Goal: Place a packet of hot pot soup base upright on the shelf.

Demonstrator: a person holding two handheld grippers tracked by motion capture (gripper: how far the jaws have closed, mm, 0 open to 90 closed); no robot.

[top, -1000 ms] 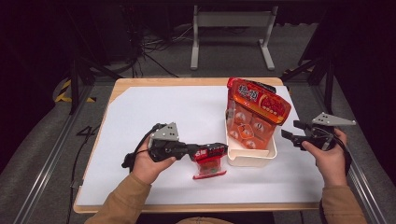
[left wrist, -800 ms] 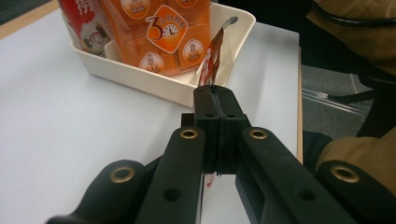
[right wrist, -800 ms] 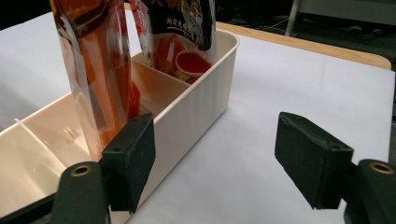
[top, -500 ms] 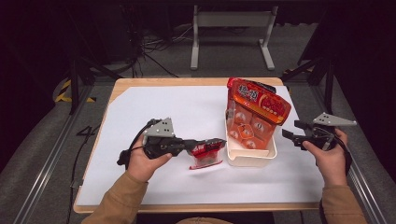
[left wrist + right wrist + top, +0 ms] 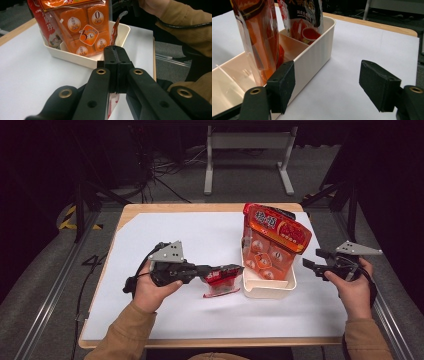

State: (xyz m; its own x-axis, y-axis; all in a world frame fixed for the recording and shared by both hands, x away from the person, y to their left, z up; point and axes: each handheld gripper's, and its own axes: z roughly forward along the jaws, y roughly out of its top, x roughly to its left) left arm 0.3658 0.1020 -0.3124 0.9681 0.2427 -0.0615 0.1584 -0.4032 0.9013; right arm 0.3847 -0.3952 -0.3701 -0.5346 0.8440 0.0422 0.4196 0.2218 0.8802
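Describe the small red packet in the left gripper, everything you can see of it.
The small red packet is a flat, glossy sachet, red with white print and a clear edge. The left gripper is shut on it, holding it edge-up just above the white table cover, beside the cream bin, apparently not touching either.

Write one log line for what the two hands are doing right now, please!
left gripper: shut on red packet, lifted beside bin | right gripper: open, holding nothing, right of bin | orange bag: standing in bin
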